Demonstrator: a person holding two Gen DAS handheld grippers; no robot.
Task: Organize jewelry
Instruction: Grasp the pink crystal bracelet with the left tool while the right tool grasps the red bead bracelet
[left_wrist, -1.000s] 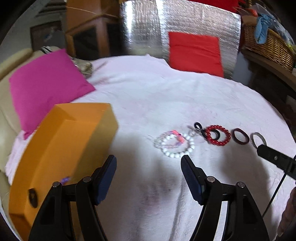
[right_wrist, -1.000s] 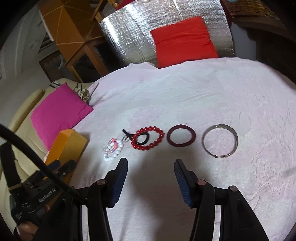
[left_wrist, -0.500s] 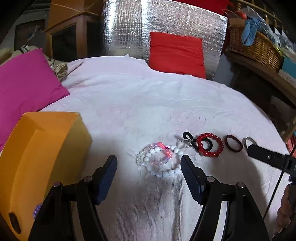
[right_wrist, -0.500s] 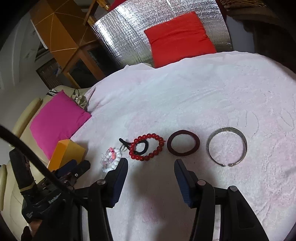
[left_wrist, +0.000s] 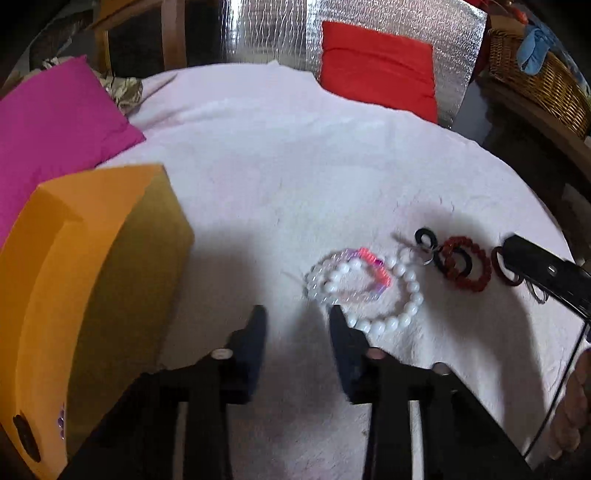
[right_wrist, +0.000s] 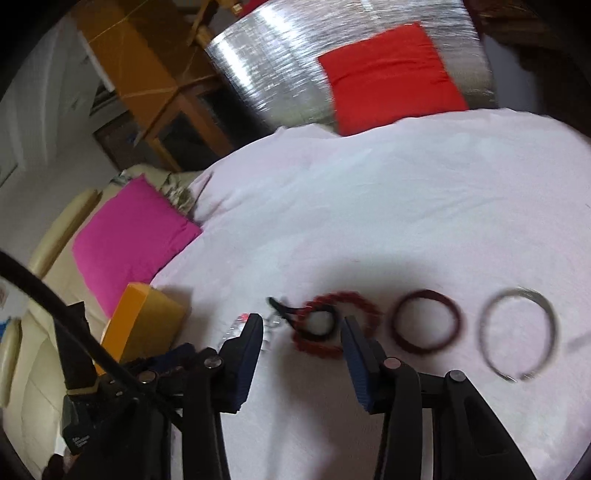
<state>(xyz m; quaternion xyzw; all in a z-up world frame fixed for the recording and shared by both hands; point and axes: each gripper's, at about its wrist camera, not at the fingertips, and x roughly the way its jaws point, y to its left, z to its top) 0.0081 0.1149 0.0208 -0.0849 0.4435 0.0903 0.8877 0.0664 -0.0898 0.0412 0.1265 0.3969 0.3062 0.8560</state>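
Left gripper (left_wrist: 295, 314) hangs open and empty, white bead bracelet (left_wrist: 373, 291) just ahead to its right on the bed; right gripper (right_wrist: 303, 325), open too, frames the red bracelet (right_wrist: 336, 323)

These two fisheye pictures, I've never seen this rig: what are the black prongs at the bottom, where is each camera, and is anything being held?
No robot arm here: a person carries a two-finger tool in each hand, with a camera on each looking forward along its fingers. The prongs are those fingers. One picture comes from the left hand-held gripper, the other from the right hand-held gripper. Both are open and hold nothing. On the pale pink blanket lie a white bead bracelet, a red bead bracelet with a black hair tie over it, a dark red bangle and a silver bangle. An orange box stands at the left.
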